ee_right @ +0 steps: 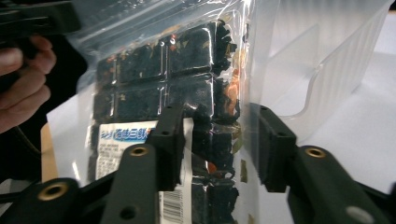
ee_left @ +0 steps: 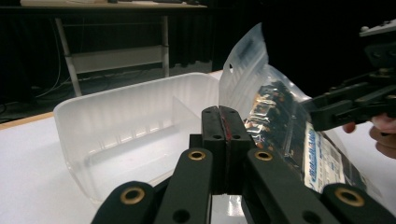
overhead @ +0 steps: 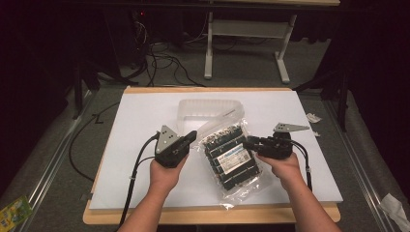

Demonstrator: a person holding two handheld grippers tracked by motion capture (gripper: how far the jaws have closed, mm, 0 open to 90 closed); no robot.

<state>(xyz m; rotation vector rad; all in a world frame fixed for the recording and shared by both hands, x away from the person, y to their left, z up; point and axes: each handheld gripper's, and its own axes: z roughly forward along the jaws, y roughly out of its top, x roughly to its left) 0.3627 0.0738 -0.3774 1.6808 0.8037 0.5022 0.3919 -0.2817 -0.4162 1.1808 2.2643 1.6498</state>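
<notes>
- White board [overhead: 145,145] covers the table, dark room behind.
- My left gripper [ee_left: 223,119] is clenched on nothing, just beside the clear tub [ee_left: 116,126].
- My right gripper [ee_right: 217,140] gapes around the plastic bag [overhead: 232,157] edge, unclamped.
- Bag lies between both hands, touching the tub.

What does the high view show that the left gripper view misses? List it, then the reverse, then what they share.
High view adds: both forearms, the whole white board, and the bag's full outline. Left gripper view adds: the left hand-held gripper with its jaws pressed together, and the divider inside the clear bin. Shared: bin, bag and right hand-held gripper.
</notes>
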